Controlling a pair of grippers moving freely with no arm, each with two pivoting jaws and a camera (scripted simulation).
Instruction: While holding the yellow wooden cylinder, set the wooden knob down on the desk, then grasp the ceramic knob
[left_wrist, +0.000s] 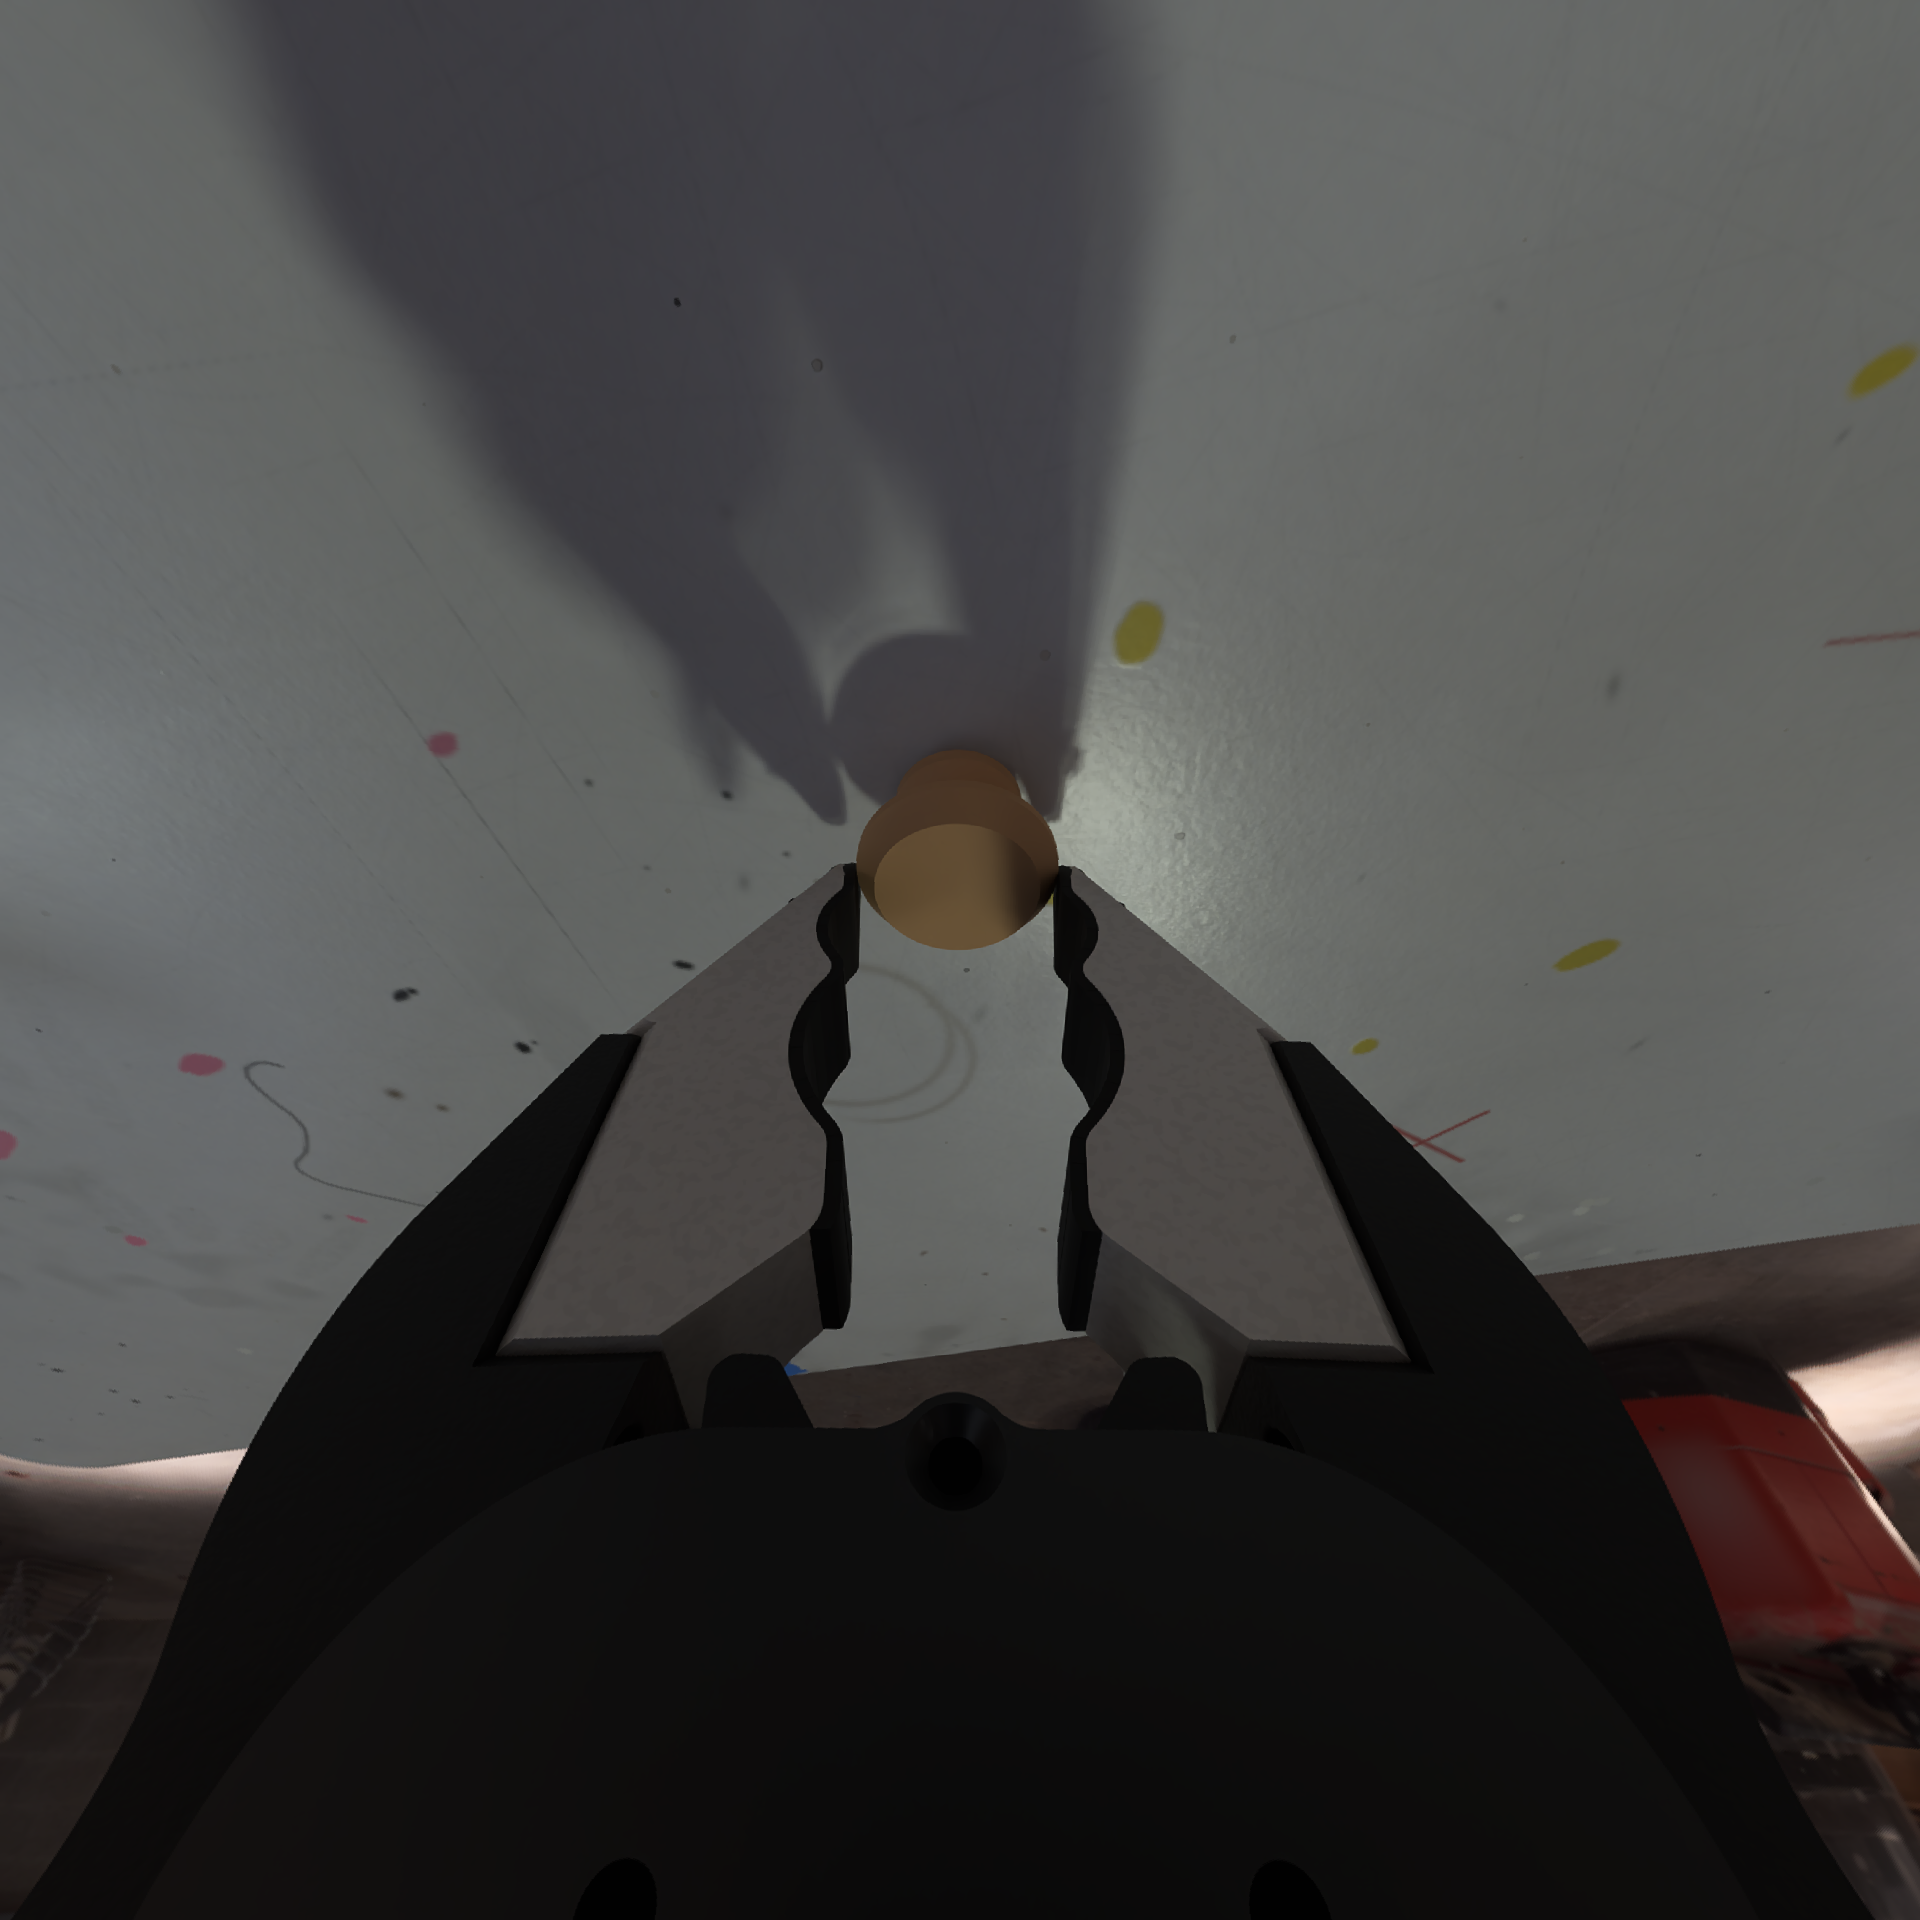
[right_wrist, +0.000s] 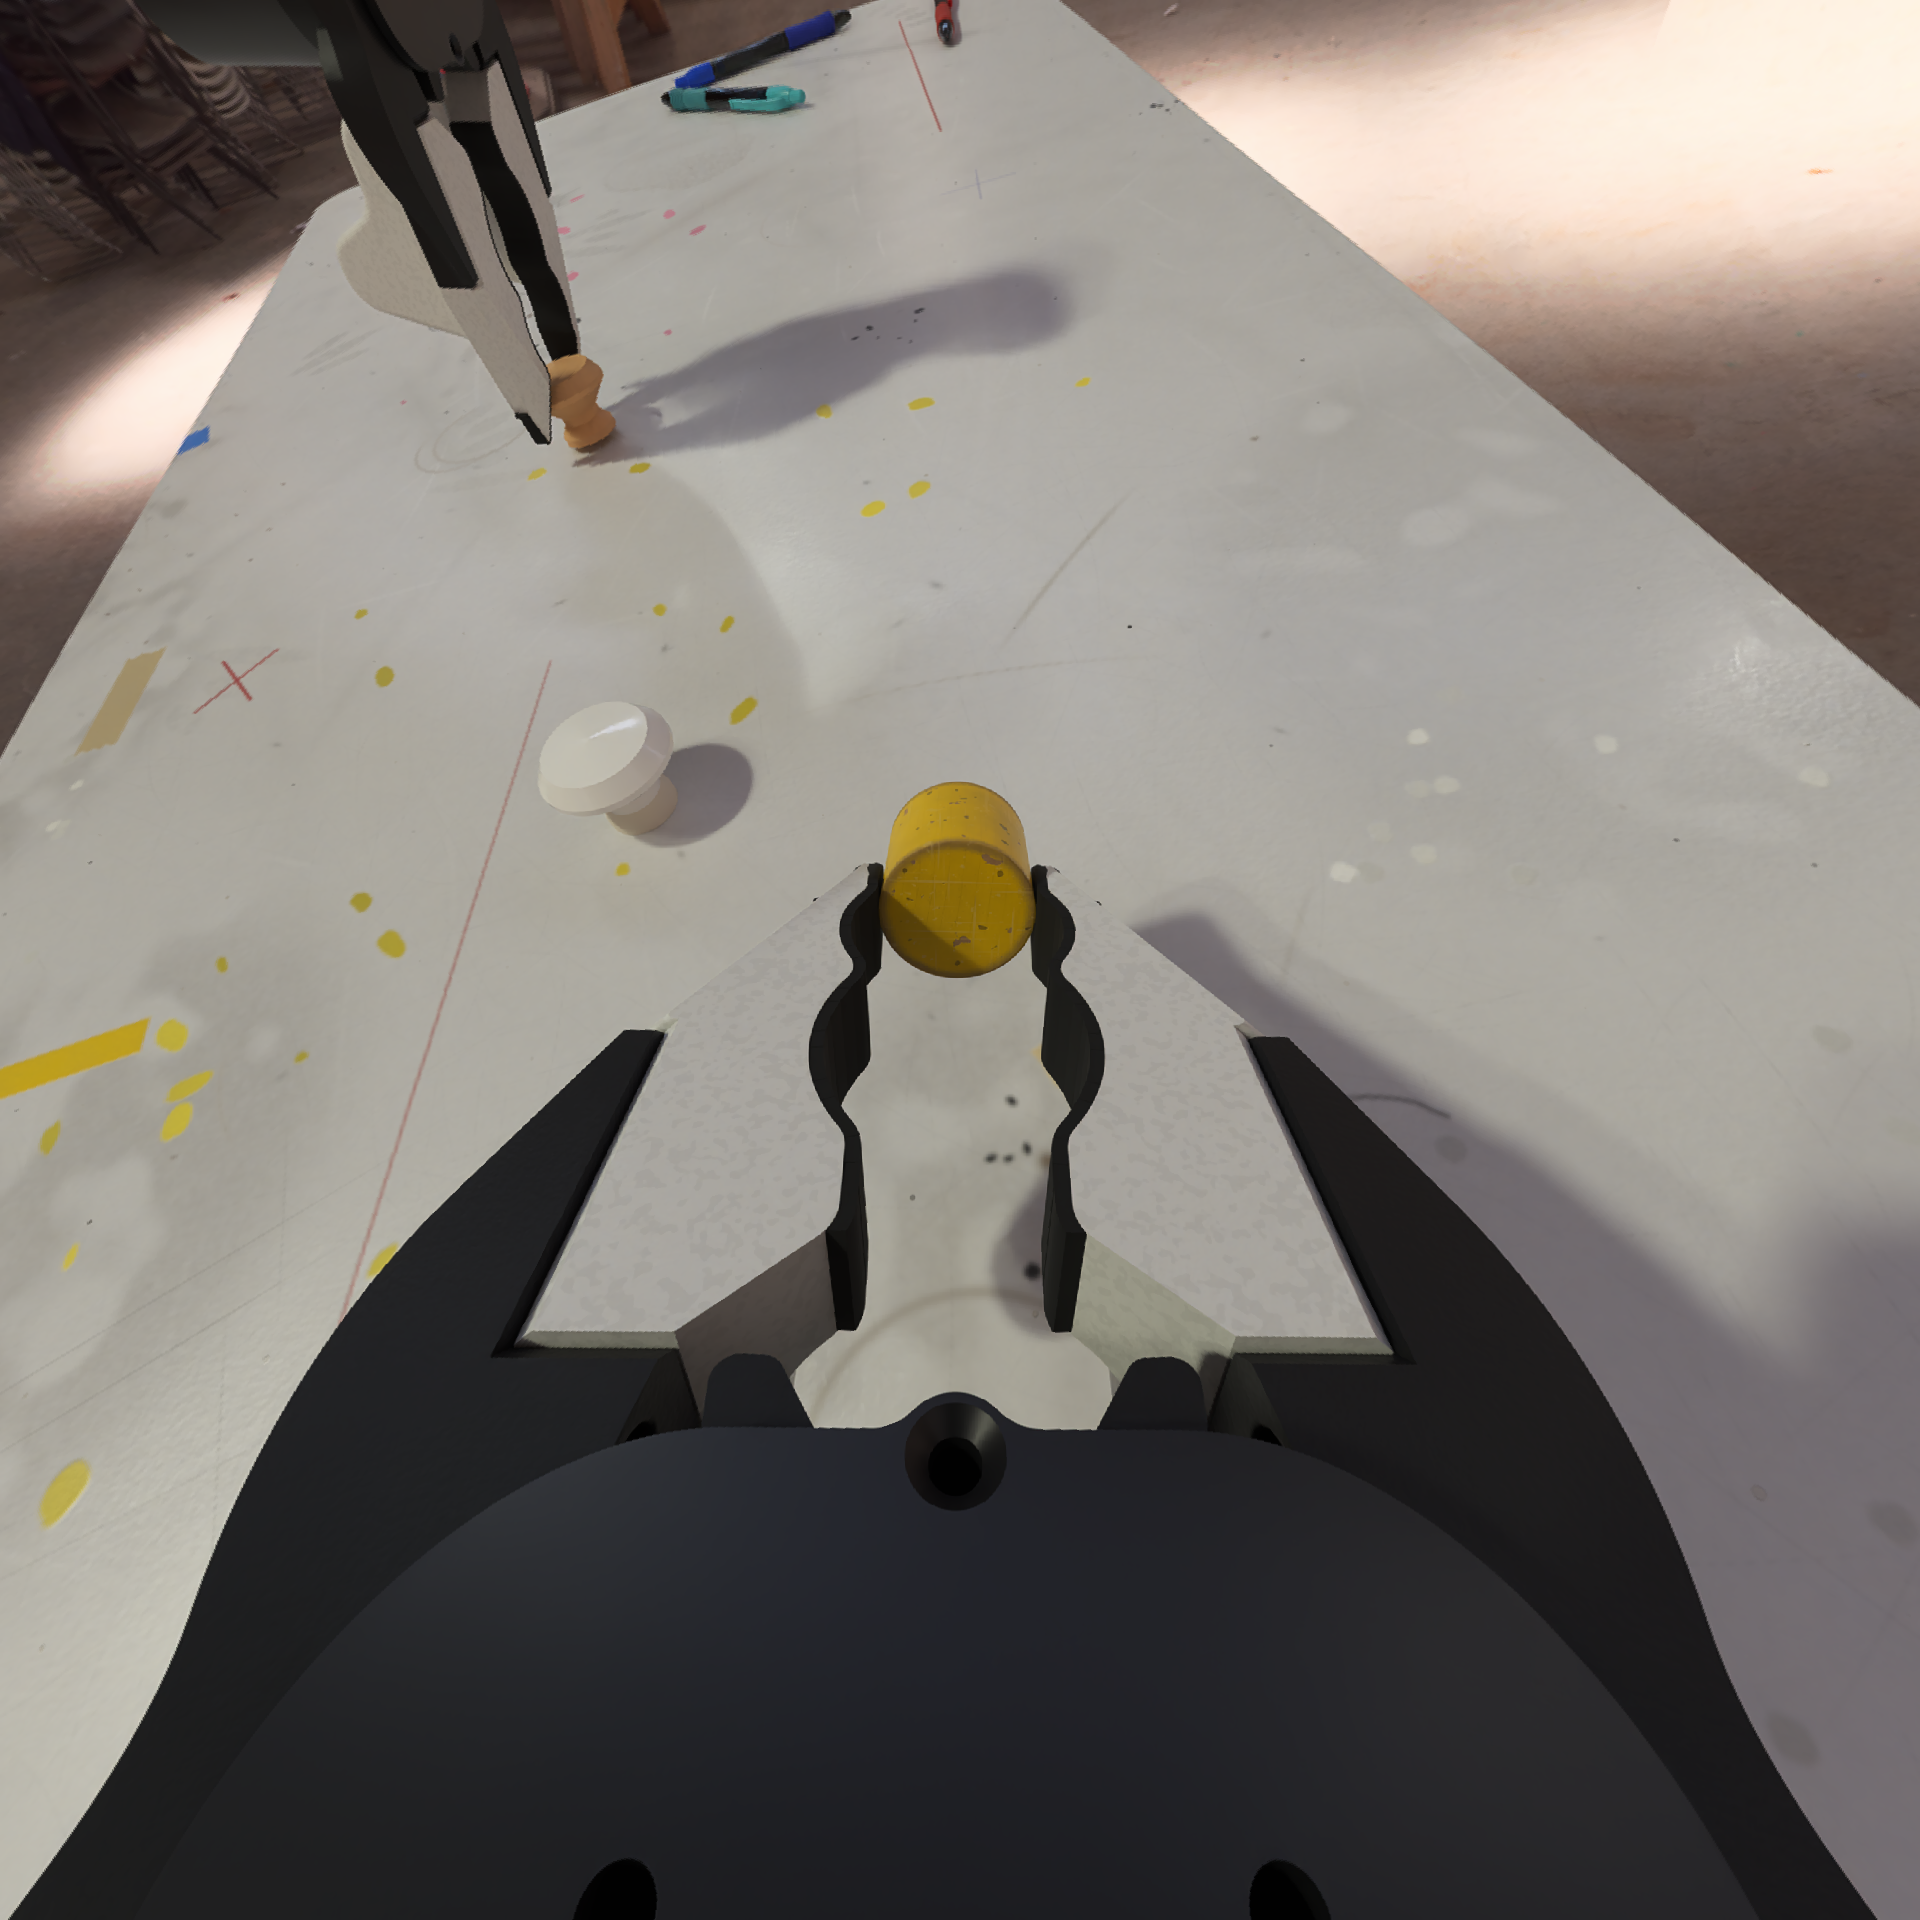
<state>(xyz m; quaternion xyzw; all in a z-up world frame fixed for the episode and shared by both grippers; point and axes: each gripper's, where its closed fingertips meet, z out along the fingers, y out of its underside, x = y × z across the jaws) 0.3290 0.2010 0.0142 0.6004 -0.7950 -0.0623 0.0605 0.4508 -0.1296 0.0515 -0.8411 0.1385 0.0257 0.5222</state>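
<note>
The far red pen (right_wrist: 945, 19) is cut off by the top edge. The wooden knob (right_wrist: 582, 407) is partly hidden behind the left hand-held gripper (right_wrist: 540, 400), whose top is cut off too.

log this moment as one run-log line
left gripper: shut on tan wooden knob, base at desk | right gripper: shut on yellow wooden cylinder | white ceramic knob: untouched

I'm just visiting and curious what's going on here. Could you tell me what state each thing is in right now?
left gripper: shut on the wooden knob, pointing down at the desk
wooden knob: held at the fingertips, its base at or just above the desk
right gripper: shut on the yellow wooden cylinder
yellow wooden cylinder: held off the desk
ceramic knob: free on the desk, tilted
desk: paint-spotted
pens: lying at the far end
</note>
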